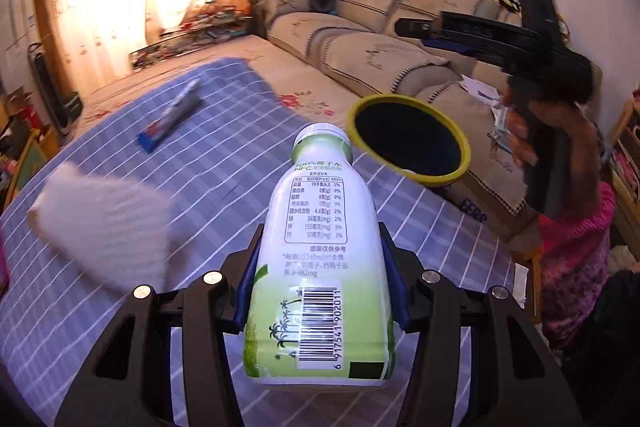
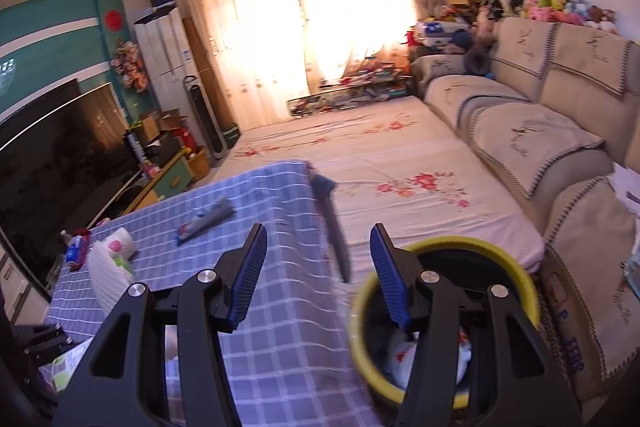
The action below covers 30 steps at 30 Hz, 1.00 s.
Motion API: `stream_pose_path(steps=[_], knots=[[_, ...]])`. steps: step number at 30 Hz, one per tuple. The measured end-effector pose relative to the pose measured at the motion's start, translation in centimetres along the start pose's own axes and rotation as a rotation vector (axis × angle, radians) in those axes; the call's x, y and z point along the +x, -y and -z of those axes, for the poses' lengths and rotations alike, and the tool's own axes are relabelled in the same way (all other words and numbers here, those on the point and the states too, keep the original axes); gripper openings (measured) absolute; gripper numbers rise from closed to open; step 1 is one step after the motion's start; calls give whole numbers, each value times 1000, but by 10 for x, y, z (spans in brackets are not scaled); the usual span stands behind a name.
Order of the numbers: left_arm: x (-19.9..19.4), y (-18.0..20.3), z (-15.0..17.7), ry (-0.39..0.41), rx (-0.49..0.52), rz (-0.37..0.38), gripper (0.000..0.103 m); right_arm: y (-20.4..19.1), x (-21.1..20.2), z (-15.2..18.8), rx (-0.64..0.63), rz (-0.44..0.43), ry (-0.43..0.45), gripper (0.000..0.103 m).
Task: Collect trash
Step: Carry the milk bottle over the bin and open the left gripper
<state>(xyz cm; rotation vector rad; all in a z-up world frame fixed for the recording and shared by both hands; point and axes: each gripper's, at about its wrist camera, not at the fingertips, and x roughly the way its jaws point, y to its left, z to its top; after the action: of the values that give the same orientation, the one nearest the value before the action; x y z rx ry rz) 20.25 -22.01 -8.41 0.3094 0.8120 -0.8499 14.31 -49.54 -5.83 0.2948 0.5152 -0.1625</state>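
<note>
A white and green drink bottle [image 1: 320, 211] with a white cap lies between the blue pads of my left gripper [image 1: 322, 231], which is shut on it above the checked tablecloth [image 1: 224, 163]. Just beyond the cap stands a yellow-rimmed black bin [image 1: 464, 163] beside the table. A hand holds my right gripper [image 1: 412, 27] higher up, above the bin. In the right wrist view that right gripper [image 2: 319, 231] is open with nothing between its fingers; the bin [image 2: 452, 241] sits below its right finger and holds white wrappers [image 2: 400, 355]. A blue-grey wrapper [image 1: 172, 115] [image 2: 204, 219] lies on the cloth.
A white foam piece [image 1: 104, 223] [image 2: 108, 275] and a tissue roll [image 2: 118, 243] lie at the table's left. A dark blurred strip [image 2: 332, 227] runs along the table's right edge. A beige sofa [image 2: 532, 131], a floral-sheeted bed [image 2: 380, 155] and a television [image 2: 60, 147] surround the table.
</note>
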Motion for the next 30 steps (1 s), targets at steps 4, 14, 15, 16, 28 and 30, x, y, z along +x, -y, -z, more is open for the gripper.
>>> stream_pose_path(steps=[4,14,15,16,28,30], knots=[[45,29,-37,-25,65,70,52,45,-14,13,46,81,-9,52],[159,96,-126,-71,145,103,52,112,-38,26,135,210,5,52],[173,101,-131,-83,143,93,52,116,-39,27,136,216,5,52],[185,103,-136,-90,141,87,52,120,-40,27,138,224,5,52],[261,121,-147,-171,116,66,54,137,-44,27,149,264,11,59],[257,121,-145,-150,120,36,76,135,-45,26,147,266,14,60]])
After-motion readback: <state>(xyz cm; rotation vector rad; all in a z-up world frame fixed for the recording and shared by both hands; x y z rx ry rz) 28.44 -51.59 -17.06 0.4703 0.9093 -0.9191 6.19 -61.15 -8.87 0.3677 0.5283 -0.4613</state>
